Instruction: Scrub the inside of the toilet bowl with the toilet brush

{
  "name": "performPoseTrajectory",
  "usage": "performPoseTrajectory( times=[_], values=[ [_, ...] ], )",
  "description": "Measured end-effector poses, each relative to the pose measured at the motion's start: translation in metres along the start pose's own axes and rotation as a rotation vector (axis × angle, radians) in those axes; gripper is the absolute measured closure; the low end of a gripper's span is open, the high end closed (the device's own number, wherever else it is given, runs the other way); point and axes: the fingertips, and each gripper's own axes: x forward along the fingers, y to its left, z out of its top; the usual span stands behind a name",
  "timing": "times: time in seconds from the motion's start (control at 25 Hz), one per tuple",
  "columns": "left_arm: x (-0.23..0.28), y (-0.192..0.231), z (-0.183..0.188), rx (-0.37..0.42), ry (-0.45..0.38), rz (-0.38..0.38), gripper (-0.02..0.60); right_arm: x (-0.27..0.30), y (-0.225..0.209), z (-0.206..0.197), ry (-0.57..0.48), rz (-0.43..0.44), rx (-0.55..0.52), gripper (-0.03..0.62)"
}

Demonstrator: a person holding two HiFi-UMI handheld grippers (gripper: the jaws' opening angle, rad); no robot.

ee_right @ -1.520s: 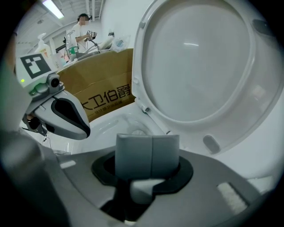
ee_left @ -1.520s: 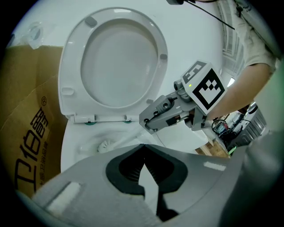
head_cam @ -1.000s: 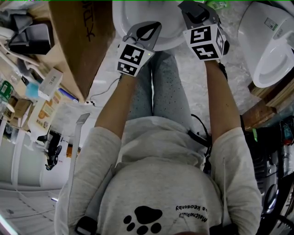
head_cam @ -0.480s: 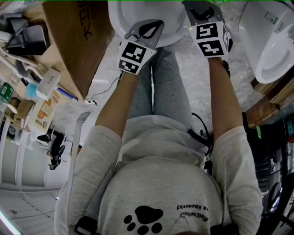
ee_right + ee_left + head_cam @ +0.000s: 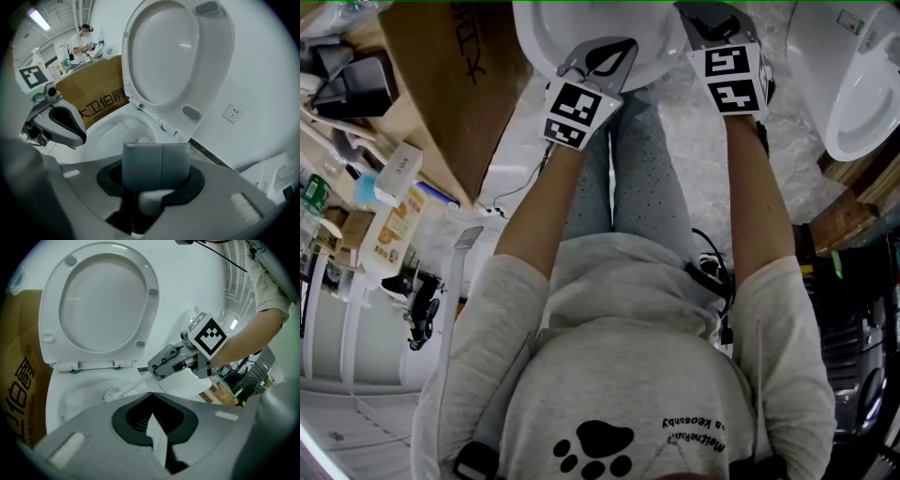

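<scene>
White brush head (image 5: 112, 393) in bowl (image 5: 70, 401), handle (image 5: 133, 386) in clenched R claw (image 5: 159, 161); L claw (image 5: 150, 397) clenched empty over rim (image 5: 528, 47).

Three cameras. The head view looks steeply down from above the person's head, past chest and forearms, to the left tongs (image 5: 602, 64) and right tongs (image 5: 710, 19) at its far edge, with the toilet bowl (image 5: 539, 37) just beyond them. The left tongs view sits close behind its own jaws and faces across the bowl to the raised seat (image 5: 101, 301), with the right tongs (image 5: 159, 369) off to its right. The right tongs view faces the same seat from the other side, with the left tongs (image 5: 75, 136) off to its left. Both tongs views share the bowl, the seat and the toilet brush (image 5: 112, 393) head. All three share the bowl rim.
</scene>
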Motion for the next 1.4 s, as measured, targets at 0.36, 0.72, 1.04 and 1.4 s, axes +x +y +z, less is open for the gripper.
performPoseTrajectory(
  times=[0.36, 0.72, 1.04, 1.4],
  values=[
    [-0.001, -0.015, -0.003, 0.026, 0.001, -0.034, 0.583, -0.010, 0.002, -0.025, 0.017, -0.046, 0.104, 0.427],
    [-0.014, -0.021, -0.020, 0.045, 0.013, -0.058, 0.583, -0.020, 0.017, -0.050, 0.032, -0.086, 0.194, 0.427],
    [-0.025, -0.021, -0.038, 0.052, 0.031, -0.081, 0.583, -0.021, 0.034, -0.065, 0.049, -0.111, 0.255, 0.428],
    [-0.035, -0.019, -0.042, 0.071, 0.030, -0.096, 0.583, -0.025, 0.057, -0.083, 0.080, -0.125, 0.291, 0.435]
  ],
)
